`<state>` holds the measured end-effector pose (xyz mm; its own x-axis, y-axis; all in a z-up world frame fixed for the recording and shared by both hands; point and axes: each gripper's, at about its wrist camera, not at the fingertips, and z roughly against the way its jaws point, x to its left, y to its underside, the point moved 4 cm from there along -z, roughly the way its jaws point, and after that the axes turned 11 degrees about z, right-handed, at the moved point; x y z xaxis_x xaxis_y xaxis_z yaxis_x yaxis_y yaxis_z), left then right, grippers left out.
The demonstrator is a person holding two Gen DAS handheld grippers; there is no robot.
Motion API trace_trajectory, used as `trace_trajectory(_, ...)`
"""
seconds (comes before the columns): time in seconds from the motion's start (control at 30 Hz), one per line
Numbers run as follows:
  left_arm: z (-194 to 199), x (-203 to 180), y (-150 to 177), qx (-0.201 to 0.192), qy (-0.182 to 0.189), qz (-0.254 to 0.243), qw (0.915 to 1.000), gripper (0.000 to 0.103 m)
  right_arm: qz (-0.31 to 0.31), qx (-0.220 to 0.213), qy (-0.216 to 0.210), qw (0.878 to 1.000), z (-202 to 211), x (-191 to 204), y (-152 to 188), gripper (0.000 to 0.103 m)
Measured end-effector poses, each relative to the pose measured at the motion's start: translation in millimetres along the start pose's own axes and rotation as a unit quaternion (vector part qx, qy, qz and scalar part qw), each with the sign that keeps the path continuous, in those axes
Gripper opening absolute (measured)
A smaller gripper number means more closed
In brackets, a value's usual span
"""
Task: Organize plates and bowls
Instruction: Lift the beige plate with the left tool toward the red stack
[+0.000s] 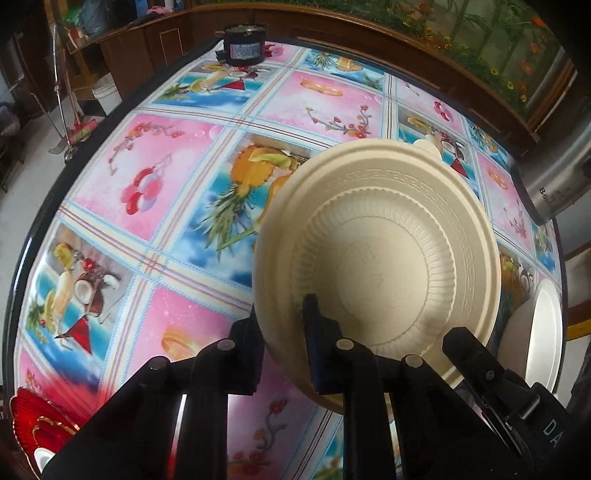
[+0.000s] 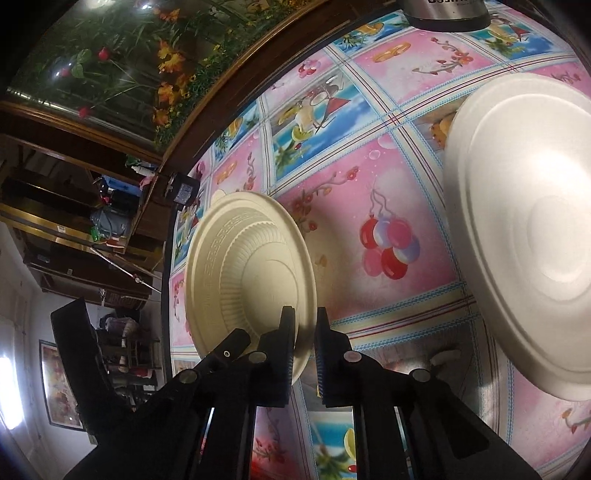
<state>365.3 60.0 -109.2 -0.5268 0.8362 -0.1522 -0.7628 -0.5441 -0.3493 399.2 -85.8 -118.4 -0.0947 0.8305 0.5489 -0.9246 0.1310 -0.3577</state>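
Pinching the cream bowl (image 1: 376, 251) rim with both claws, left (image 1: 284, 332) and right (image 2: 304, 339); next, I reckon, stacking it.

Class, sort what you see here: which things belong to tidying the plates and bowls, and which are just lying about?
Part of the job:
cream bowl
white plate
left gripper
right gripper

Lying about:
steel flask
black jar
red fan

The white plate (image 2: 524, 236) runs off the right edge, and perhaps a steel flask (image 2: 445, 13) is cropped above.
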Motion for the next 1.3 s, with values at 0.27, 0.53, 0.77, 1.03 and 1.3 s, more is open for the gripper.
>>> trace_trajectory(0.27,25.5,13.7,18.0,-0.018,0.007,-0.005,0.9998,0.017,0.018,-0.008,-0.007,1.000,22.0,10.8,21.0,0.009)
trace_trajectory(0.53,55.2,23.4,52.5,-0.035,0.023,-0.018,0.9990,0.017,0.039,-0.023,-0.004,0.999,59.0,16.2,56.2,0.010)
trace_trajectory(0.77,72.9,30.6,85.3,-0.041,0.034,-0.028,0.9982,0.017,0.050,-0.032,0.002,0.998,86.1,12.9,86.3,0.010)
trace_trajectory(1.03,92.3,36.9,116.6,-0.058,0.041,-0.039,0.9967,0.017,0.064,-0.045,0.003,0.997,113.9,9.2,122.1,0.010)
trace_trajectory(1.3,113.7,53.9,138.1,-0.080,0.051,-0.037,0.9949,0.018,0.092,-0.056,-0.001,0.994,135.0,19.3,149.1,0.010)
